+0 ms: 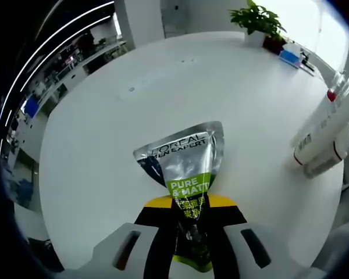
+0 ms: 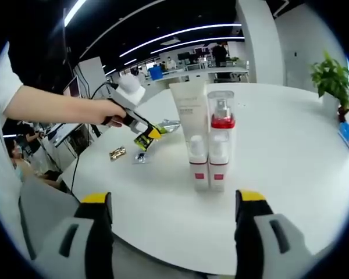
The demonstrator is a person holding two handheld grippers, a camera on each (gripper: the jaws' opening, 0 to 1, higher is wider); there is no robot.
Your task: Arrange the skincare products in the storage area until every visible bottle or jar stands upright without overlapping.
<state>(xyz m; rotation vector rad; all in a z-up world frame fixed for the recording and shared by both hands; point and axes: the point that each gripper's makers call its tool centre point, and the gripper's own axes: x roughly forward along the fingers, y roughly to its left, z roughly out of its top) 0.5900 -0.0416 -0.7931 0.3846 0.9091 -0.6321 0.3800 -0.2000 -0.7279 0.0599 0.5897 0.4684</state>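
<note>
A silver and green L'Oreal tube [image 1: 186, 160] is clamped between the yellow-tipped jaws of my left gripper [image 1: 190, 218], crimped end pointing away over the white round table [image 1: 163, 87]. In the right gripper view a hand holds that left gripper [image 2: 148, 133] above the table with the tube [image 2: 164, 125] in it. A white tube [image 2: 189, 125] stands on its cap beside a clear pump bottle with a red collar [image 2: 221, 139]; they touch side by side. Both appear tilted at the right edge of the left gripper view, tube [image 1: 323, 125] and bottle [image 1: 337, 148]. My right gripper [image 2: 173, 232] is open, short of them.
A gold sachet [image 2: 117, 153] and a small clear packet [image 2: 141, 157] lie on the table below the left gripper. A potted plant [image 1: 257, 20] and a blue box [image 1: 291, 56] sit at the far edge. The person's arm [image 2: 52, 107] reaches in from the left.
</note>
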